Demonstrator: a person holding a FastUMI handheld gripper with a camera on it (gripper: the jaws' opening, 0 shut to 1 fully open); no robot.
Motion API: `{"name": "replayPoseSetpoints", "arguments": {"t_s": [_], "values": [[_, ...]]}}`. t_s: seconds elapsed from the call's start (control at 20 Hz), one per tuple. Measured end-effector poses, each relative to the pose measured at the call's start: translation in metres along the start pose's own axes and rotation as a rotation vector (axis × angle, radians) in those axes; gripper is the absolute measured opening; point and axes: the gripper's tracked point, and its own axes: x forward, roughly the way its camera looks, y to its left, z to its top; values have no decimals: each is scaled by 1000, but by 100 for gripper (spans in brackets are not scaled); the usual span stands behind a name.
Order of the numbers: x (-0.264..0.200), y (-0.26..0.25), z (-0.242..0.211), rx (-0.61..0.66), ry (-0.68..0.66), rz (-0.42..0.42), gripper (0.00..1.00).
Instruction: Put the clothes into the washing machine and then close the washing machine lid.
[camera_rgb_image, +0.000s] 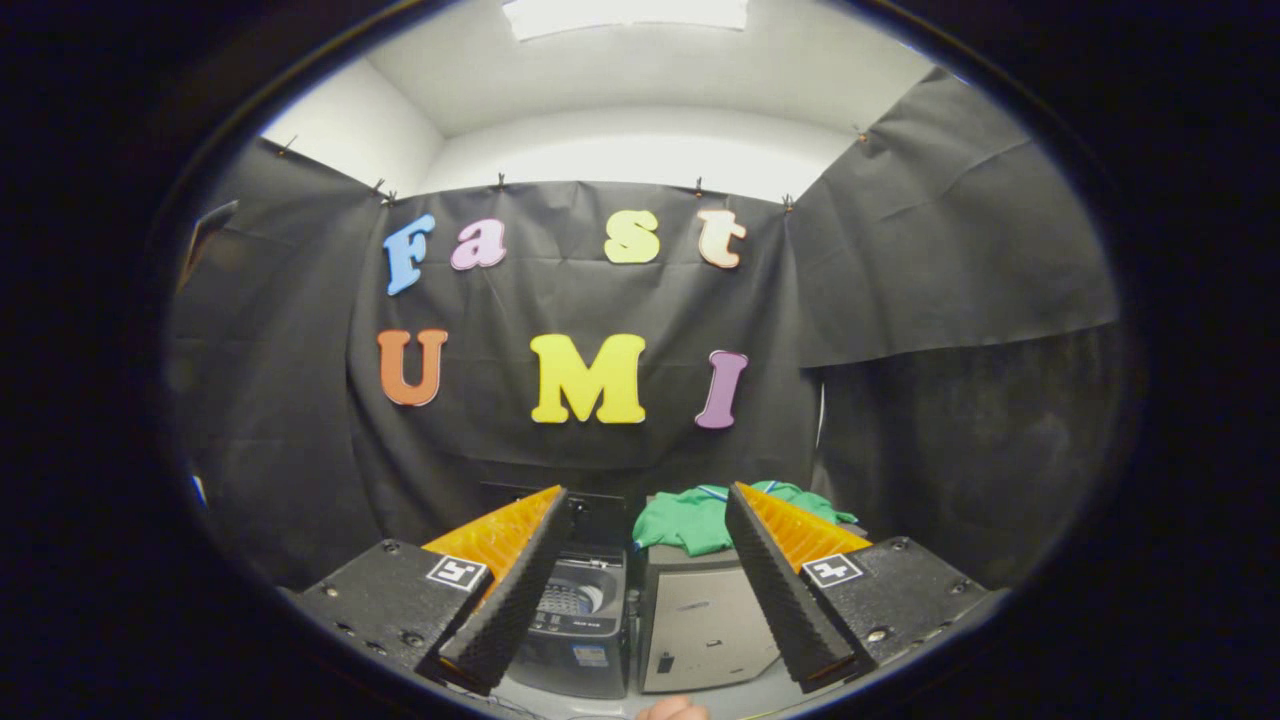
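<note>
A green piece of clothing lies crumpled on top of a grey cabinet, beyond my fingers and partly hidden by the right one. To the left of the cabinet stands a small dark top-loading washing machine with its lid raised against the wall, and its drum opening shows. My gripper is open, well short of both, with nothing between its fingers. The washing machine shows in the gap between the fingers, nearer the left one.
Black cloth walls close the booth behind and on both sides of the machine and the cabinet. The light floor runs under the fingers. A fingertip of a person's hand shows at the very bottom.
</note>
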Motion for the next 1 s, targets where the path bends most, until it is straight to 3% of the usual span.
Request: {"name": "replayPoseSetpoints", "arguments": {"t_s": [0.4, 1.0], "values": [[109, -55, 2, -36, 12, -12, 99], [290, -143, -61, -55, 206, -6, 100]]}}
